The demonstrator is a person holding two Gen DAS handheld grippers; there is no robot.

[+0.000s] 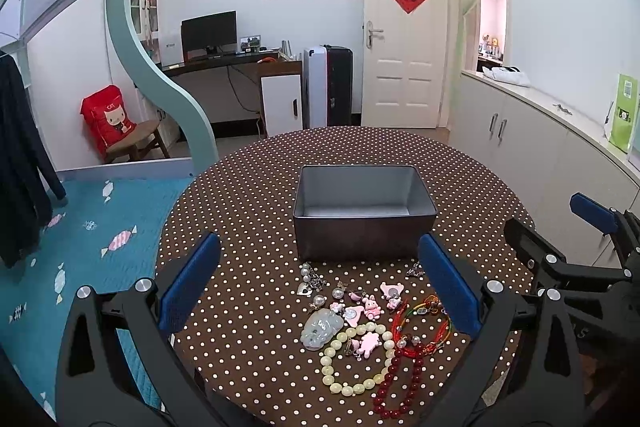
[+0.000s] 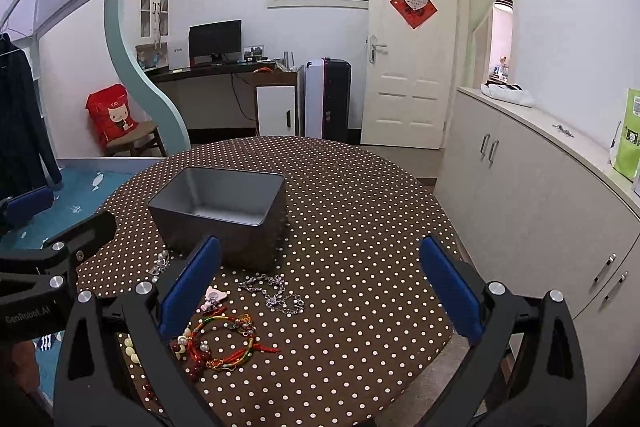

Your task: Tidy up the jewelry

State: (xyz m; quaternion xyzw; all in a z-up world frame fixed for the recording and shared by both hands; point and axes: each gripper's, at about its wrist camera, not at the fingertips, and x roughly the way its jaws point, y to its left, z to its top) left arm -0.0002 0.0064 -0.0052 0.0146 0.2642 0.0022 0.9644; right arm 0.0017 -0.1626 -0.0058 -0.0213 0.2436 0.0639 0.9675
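Note:
An empty grey metal box (image 1: 362,215) stands open on the round polka-dot table (image 1: 248,211); the right wrist view shows it too (image 2: 224,211). In front of it lies loose jewelry: a pale jade pendant (image 1: 320,329), a cream bead bracelet (image 1: 352,359), a dark red bead bracelet (image 1: 400,383), a red-and-green cord bracelet (image 1: 424,323) (image 2: 224,343), pink charms (image 1: 370,307), pearl pieces (image 1: 310,279) and a silver chain (image 2: 276,293). My left gripper (image 1: 320,283) is open and empty above the pile. My right gripper (image 2: 320,283) is open and empty above the table, right of the chain.
A bed with a teal cover (image 1: 88,251) lies left of the table. White cabinets (image 2: 540,195) run along the right wall. A desk with a monitor (image 1: 208,33), a suitcase (image 1: 338,87) and a door (image 1: 404,35) stand at the back.

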